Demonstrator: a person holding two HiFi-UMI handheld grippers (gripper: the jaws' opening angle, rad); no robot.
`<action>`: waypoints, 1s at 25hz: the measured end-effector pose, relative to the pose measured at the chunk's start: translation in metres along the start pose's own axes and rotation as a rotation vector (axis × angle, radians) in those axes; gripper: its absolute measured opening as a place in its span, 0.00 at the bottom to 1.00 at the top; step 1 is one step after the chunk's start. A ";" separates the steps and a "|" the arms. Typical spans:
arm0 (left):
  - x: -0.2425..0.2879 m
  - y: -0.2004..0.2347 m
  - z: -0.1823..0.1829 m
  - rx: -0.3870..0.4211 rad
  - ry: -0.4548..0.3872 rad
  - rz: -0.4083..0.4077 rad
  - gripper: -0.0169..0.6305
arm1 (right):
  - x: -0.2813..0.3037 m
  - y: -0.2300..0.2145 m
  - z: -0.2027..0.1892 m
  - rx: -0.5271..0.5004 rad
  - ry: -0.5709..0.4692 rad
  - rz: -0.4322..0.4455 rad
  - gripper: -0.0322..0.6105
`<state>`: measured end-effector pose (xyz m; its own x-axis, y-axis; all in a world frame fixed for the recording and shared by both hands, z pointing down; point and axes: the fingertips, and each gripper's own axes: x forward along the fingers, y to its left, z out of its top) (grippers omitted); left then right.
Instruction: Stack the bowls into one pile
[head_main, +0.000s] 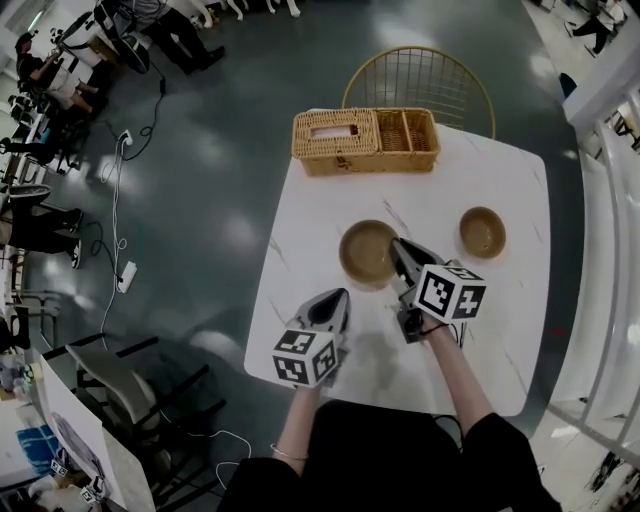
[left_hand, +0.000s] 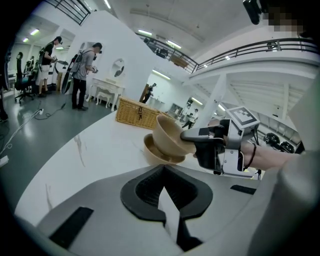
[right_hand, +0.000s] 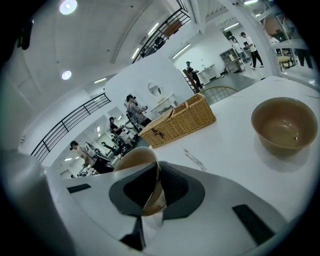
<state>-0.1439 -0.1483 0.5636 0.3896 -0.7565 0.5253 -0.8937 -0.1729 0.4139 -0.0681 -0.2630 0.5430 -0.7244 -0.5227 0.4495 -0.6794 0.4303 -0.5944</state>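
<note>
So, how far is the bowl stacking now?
Nothing is fully stacked yet. The right tool grips one bowl by its rim, tilted over a second bowl on the table. The third bowl stands apart, waiting to be added. The left tool is empty.

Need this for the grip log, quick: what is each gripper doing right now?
Left gripper: closed, nothing between its jaws.
Right gripper: closed on the rim of a tan bowl.
</note>
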 end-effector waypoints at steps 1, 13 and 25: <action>0.000 -0.001 -0.001 0.000 0.002 -0.003 0.05 | 0.001 -0.002 -0.001 -0.004 0.002 -0.011 0.10; 0.003 -0.008 -0.006 0.004 0.017 -0.018 0.05 | 0.010 -0.009 -0.008 -0.089 0.047 -0.050 0.10; 0.005 -0.013 -0.012 0.000 0.025 -0.025 0.05 | 0.011 0.001 -0.006 -0.251 0.036 -0.027 0.17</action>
<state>-0.1275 -0.1419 0.5696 0.4172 -0.7358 0.5335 -0.8836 -0.1912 0.4274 -0.0774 -0.2640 0.5508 -0.7059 -0.5122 0.4893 -0.7035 0.5877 -0.3996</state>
